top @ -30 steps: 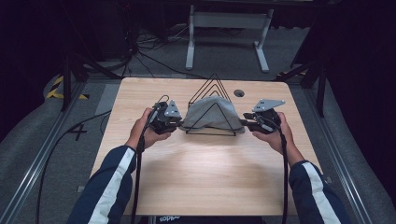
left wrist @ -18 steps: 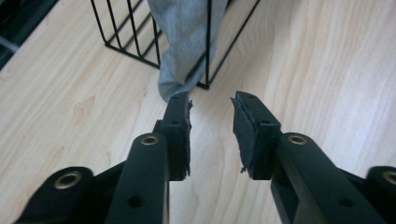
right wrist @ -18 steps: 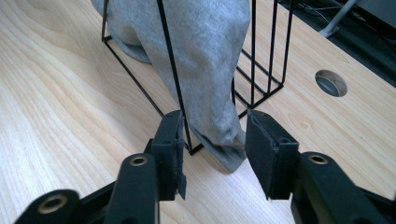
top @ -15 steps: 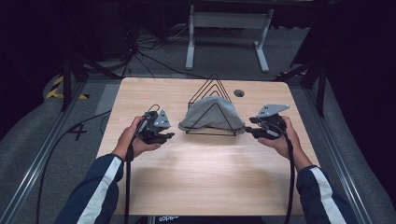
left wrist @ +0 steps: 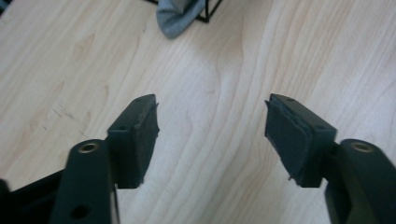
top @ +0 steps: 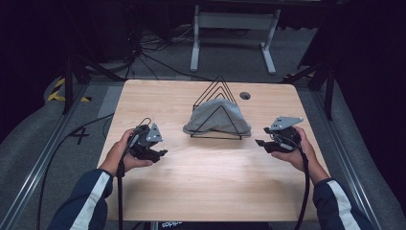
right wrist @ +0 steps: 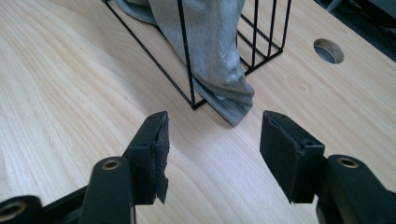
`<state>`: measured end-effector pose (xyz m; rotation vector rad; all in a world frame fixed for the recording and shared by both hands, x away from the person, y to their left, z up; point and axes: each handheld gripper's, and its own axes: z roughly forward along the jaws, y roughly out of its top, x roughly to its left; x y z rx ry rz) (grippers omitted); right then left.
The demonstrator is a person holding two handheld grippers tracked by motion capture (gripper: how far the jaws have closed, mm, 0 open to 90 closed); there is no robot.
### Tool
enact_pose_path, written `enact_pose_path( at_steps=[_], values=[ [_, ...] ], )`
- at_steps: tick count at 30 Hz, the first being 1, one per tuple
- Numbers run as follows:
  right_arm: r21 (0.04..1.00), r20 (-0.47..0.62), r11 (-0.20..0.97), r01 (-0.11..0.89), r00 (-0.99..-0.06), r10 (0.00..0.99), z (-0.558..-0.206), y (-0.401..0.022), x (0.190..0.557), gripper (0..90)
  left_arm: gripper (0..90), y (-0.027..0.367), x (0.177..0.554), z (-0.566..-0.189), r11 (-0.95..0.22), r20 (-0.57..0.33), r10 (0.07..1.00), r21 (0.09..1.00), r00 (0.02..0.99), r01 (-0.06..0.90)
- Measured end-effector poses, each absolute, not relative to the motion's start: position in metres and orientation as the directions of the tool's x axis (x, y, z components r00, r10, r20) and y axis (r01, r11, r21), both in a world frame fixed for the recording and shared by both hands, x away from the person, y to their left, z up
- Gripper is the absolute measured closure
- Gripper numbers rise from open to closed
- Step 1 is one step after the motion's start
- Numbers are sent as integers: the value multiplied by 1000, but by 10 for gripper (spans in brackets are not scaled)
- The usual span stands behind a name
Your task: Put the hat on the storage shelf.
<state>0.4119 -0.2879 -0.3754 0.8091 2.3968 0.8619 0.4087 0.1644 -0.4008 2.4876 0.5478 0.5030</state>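
**Both grippers clear of the cloth on the wire rack**

A grey cloth lies draped over a black wire rack made of triangular frames, which stands on the far half of the wooden table, a little right of the middle. The cloth hangs across the frames and spills out at both ends onto the tabletop. Just behind the rack, to its right, there is a round hole in the table.

The person's hands sit on either side of the rack, each well apart from it. The left gripper is held low over the table, left of the rack and a bit nearer the person. Its jaws have just been opening and now stand spread wide, with bare wood between them; in the left gripper view the cloth's end and a corner of the rack lie ahead, clear of the pads.

The right gripper is to the right of the rack, pointing in toward it. Its jaws have also just been opening and are parted, holding nothing. In the right gripper view the drooping tip of the cloth rests on the table just beyond the pads, not between them, and the rack's wires stand in front of the cloth.

A black cable trails from each gripper back past the person's dark sleeves, which have white stripes.
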Motion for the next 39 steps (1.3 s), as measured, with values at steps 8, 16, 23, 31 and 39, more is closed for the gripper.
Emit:
enact_pose_path(
  at_steps=[8,16,23,31,39],
  values=[
    [692,-205,617,375,-717,667,-380,-300,398,399,280,184,394,-411,-784,223,477,546,850,296],
    [687,-199,614,389,-712,673,-396,-316,381,350,239,205,377,-427,-764,195,496,562,846,318],
    [693,-182,586,419,-685,705,-419,-336,365,321,232,222,359,-446,-739,172,520,581,837,341],
    [709,-116,531,464,-666,737,-443,-355,345,291,219,242,346,-468,-672,92,558,633,824,384],
    [742,-31,438,507,-627,779,-467,-372,330,257,197,256,336,-482,-552,-11,605,715,796,429]
  ],
)
